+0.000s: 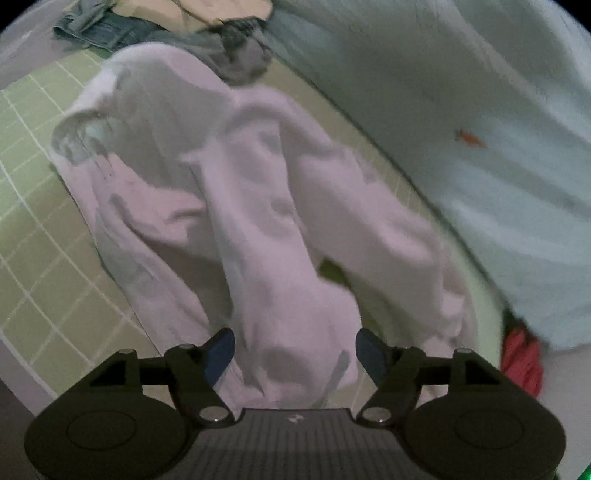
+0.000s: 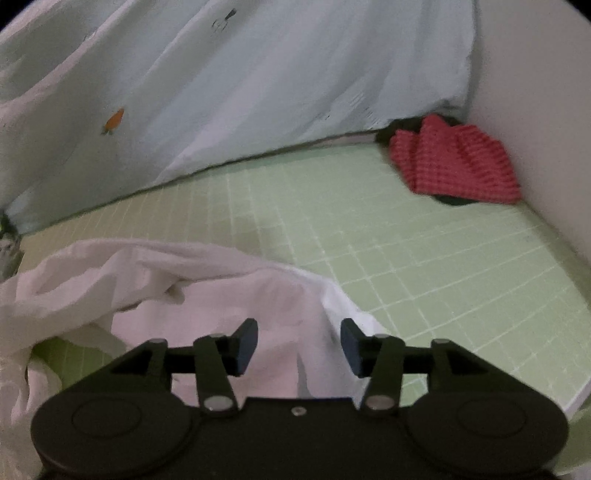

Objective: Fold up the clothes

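Left gripper (image 1: 294,354), jaws wide, hovers at bottom centre over a crumpled white garment (image 1: 229,192) on the green grid mat (image 1: 33,236); jeans (image 1: 99,29) upper left. Right gripper (image 2: 298,347), also wide, frames the garment (image 2: 147,280) lower left; red cloth (image 2: 454,162) upper right.

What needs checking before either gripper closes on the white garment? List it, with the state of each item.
1. Left gripper open: ok, jaws spread with white garment between them.
2. Right gripper open: ok, jaws spread over the garment's edge.
3. Garment lying flat: not ok, it is crumpled and bunched on the green grid mat.
4. Which part of the garment each gripper faces: cannot tell, the folds hide its shape.
5. Free mat space for folding: ok in the right wrist view; the red checked cloth sits far off in the corner.
6. Clothes pile apart from the garment: cannot tell.
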A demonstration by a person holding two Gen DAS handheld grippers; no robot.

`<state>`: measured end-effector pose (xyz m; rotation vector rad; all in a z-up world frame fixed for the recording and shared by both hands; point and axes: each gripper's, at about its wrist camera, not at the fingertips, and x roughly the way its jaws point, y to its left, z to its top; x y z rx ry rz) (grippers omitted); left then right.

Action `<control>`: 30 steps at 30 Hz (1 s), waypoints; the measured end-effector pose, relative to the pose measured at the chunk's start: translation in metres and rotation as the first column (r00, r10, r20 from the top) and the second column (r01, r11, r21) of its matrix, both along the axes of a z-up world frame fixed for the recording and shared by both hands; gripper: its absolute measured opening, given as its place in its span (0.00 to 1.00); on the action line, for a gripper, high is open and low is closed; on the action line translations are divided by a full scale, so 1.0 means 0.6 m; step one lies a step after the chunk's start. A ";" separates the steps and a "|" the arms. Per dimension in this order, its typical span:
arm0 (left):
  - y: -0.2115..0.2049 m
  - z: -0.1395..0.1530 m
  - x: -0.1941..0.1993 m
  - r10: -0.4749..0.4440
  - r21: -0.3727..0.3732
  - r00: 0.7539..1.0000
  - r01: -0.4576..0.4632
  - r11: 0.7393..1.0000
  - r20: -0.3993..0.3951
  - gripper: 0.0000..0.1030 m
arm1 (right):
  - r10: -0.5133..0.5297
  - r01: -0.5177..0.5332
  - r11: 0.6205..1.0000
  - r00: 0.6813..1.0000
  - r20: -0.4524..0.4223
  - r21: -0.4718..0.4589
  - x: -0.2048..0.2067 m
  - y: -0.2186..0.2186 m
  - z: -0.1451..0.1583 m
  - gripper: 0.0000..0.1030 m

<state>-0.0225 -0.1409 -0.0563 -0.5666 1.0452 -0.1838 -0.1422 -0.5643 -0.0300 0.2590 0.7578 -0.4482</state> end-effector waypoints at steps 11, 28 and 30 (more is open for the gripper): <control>-0.017 -0.016 0.013 0.062 0.257 0.998 -0.058 0.965 -0.005 0.05 | 0.078 -0.077 0.997 0.996 -0.043 0.014 -0.005 -0.029 -0.023 0.23; 0.209 0.070 0.072 0.287 0.537 0.948 -0.316 0.782 0.140 0.25 | -0.042 0.042 0.994 0.999 -0.004 0.106 -0.038 -0.021 -0.022 0.21; 0.195 0.077 0.067 0.264 0.541 0.953 -0.301 0.785 0.146 0.34 | -0.055 0.053 0.993 0.998 0.015 0.108 -0.038 -0.017 -0.012 0.29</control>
